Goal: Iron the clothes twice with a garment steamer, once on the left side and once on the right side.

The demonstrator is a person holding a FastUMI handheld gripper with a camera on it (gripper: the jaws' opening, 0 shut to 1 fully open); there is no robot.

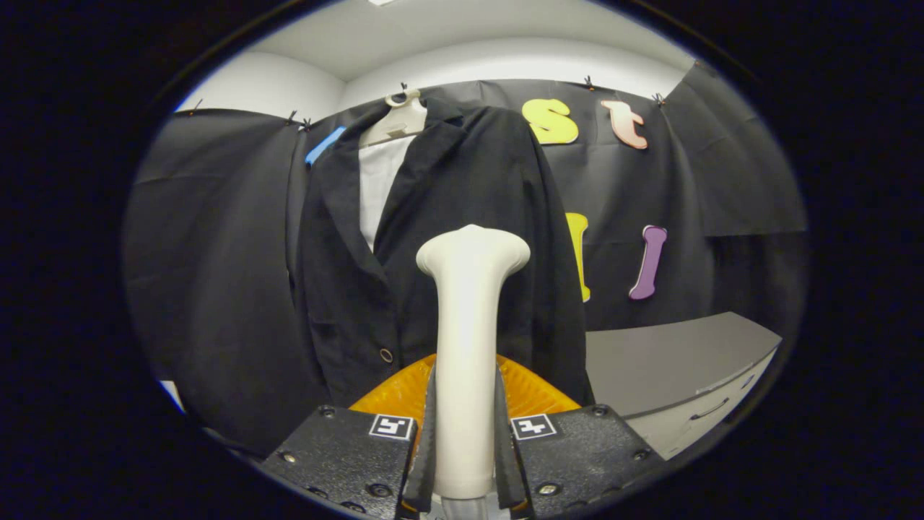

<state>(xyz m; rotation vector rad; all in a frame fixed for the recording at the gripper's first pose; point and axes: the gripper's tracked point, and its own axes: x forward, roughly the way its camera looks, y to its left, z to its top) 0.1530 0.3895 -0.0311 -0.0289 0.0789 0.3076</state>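
**Steamer gripped upright, facing the hanging jacket**

My gripper point(465, 462) is clamped on the steamer point(468, 347); both fingers point(426, 448) press on its handle, one each side, so the handle sits squarely between them; the steamer stands upright from the fingers, handle narrow low down, widening to a flared head at the top; the head's face is turned away from me, so I cannot tell if steam comes out.

Beyond the steamer hangs the jacket point(447, 238), dark, on a pale hanger point(398, 121) hooked at the top of the booth wall; the jacket front is open at the chest, lapels spread, a white shirt point(377, 188) showing in the gap; a round button point(386, 355) sits low on the front edge, just left of the steamer handle; the steamer head overlaps the jacket's middle, right of the lapel opening; whether the head touches the cloth I cannot tell.

An orange ridged thing point(530, 390) shows behind the handle just above my fingers, low in front of the jacket hem; what it is I cannot tell; a blue clip or tag point(325, 144) sits near the jacket's left shoulder; a grey cabinet point(671, 361) with a drawer handle stands to the right, near the jacket's hem.
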